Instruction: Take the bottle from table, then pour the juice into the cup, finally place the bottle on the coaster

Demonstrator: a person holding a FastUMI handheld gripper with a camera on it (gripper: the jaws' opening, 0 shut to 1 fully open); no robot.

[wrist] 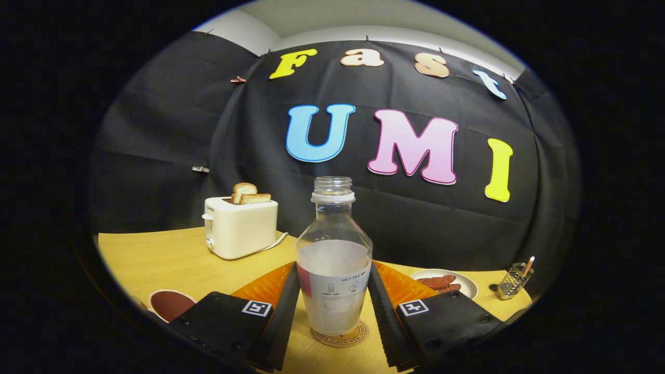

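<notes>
A clear plastic bottle (333,259) with no cap stands upright on a round coaster (343,335) on the wooden table (171,259). It is about half full of pale cloudy juice and has a white label. My gripper (334,272) has one finger on each side of the bottle, and both fingertips press against its sides at label height. A white-rimmed cup (170,304) with a dark reddish inside sits on the table left of the left finger, partly cut off.
A white toaster (240,226) with two bread slices stands at the back left, its cord trailing right. To the right, beyond the right finger, are a plate (467,283) with dark food pieces and a small wire holder (513,280).
</notes>
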